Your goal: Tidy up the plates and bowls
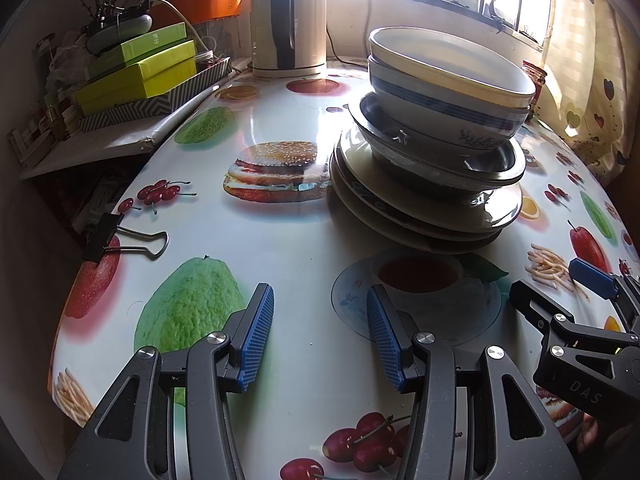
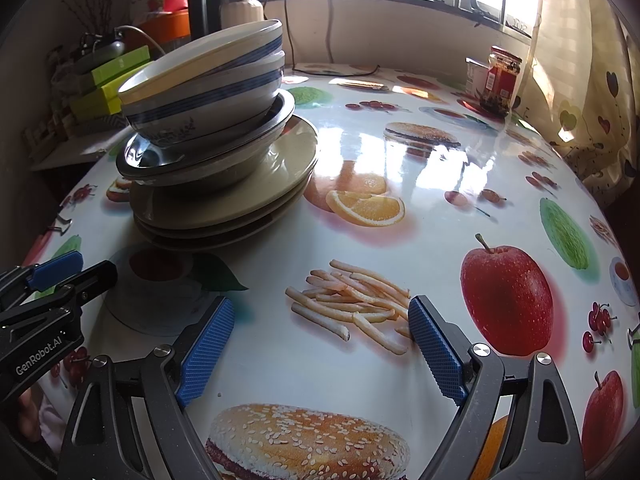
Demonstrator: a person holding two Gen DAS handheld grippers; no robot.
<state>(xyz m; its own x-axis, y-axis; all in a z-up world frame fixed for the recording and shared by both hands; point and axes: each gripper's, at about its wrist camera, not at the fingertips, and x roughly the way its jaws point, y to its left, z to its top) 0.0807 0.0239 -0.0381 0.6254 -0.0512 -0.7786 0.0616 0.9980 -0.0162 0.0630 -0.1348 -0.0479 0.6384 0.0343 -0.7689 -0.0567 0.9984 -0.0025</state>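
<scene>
One stack of dishes stands on the fruit-print table [image 1: 288,240]. At the bottom lie cream plates [image 1: 424,216] [image 2: 224,200]. On them sit metal bowls [image 1: 432,160] [image 2: 200,160]. On top are two white bowls with blue bands [image 1: 444,92] [image 2: 208,88], tilted. My left gripper [image 1: 320,332] is open and empty, low over the table in front of the stack. My right gripper [image 2: 320,344] is open and empty, to the right of the stack; it also shows in the left wrist view [image 1: 560,292]. The left gripper also shows in the right wrist view [image 2: 72,272].
A kettle [image 1: 288,20] stands at the table's far edge. Green boxes [image 1: 140,68] sit on a side shelf at the left. A binder clip [image 1: 120,240] grips the table's left edge. A jar [image 2: 500,80] stands far right by the curtain.
</scene>
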